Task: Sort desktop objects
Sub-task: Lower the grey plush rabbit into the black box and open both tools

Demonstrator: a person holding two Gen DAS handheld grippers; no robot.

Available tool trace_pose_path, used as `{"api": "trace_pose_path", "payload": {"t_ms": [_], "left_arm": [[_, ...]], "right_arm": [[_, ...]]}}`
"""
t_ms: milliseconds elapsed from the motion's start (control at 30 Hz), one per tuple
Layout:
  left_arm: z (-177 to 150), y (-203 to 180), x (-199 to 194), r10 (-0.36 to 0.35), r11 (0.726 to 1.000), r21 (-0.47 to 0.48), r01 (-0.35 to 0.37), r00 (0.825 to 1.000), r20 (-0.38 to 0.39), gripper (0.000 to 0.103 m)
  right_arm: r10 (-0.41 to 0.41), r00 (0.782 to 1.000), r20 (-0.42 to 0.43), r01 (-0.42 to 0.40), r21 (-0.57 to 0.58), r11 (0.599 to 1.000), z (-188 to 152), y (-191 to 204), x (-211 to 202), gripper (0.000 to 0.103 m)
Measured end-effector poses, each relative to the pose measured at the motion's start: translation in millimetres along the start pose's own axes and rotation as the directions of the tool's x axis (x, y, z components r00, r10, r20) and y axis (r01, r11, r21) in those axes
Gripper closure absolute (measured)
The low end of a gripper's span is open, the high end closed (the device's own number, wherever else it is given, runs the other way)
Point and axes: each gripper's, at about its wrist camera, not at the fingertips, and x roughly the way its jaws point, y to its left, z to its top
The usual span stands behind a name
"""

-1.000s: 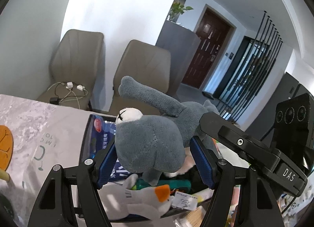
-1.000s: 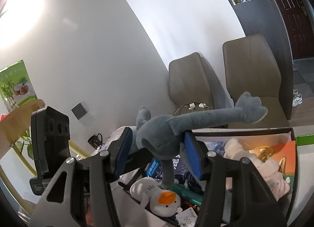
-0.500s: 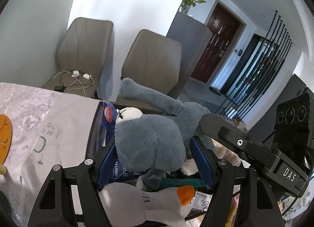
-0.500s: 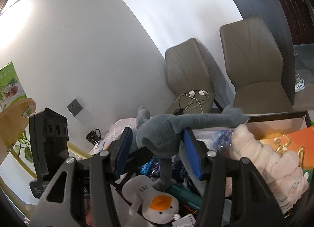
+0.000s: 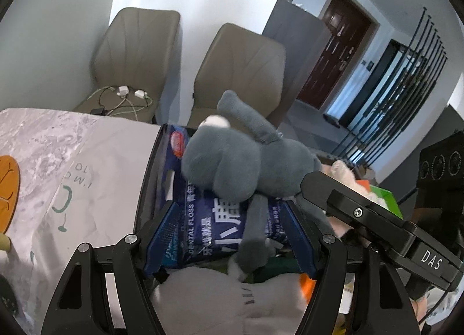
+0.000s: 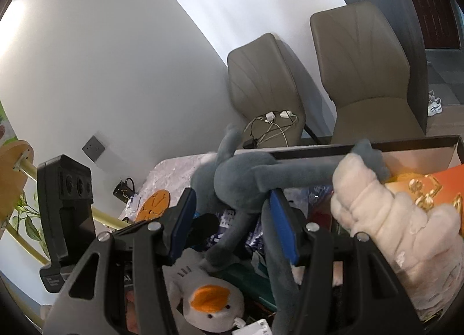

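Note:
A grey long-limbed plush toy (image 5: 243,164) lies on top of the things in a dark-rimmed box (image 5: 148,172). It also shows in the right wrist view (image 6: 240,178), one arm stretched toward the box's far rim (image 6: 406,143). My left gripper (image 5: 229,236) is open, its blue pads apart, with only a thin grey leg between them, not pinched. My right gripper (image 6: 235,224) is open too, its pads either side of the toy's lower body and legs without squeezing.
The box holds a blue dental floss pack (image 5: 211,233), a white duck plush (image 6: 208,303), a cream plush (image 6: 391,224) and an orange-red packet (image 6: 423,184). A white paper bag (image 5: 87,178) and an orange coaster (image 5: 7,187) lie left. Two beige chairs (image 5: 232,74) stand behind.
Both grippers have opened and let go of the grey plush, which has dropped onto the box's contents. Both grippers have moved lower, closer to the box.

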Motion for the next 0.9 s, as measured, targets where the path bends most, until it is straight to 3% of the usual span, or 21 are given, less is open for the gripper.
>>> {"api": "trace_pose_path", "payload": {"t_ms": [200,400,900], "left_arm": [[-1,3,1,0.017,1.000,-0.010,-0.017,1.000,-0.016,0.030],[4,11,-24,0.006,0.999,-0.048,-0.004,0.999,0.040,0.030],[9,5,-54,0.012,0.999,-0.054,-0.006,0.993,0.114,0.030]], "right_arm": [[-0.014,1.000,-0.025,0.015,0.007,1.000,-1,-4,7,0.049],[-0.002,1.000,-0.019,0.002,0.003,1.000,1,-1,0,0.023],[0.067,0.982,0.175,-0.078,0.057,0.995,18,5,-92,0.001]]}}
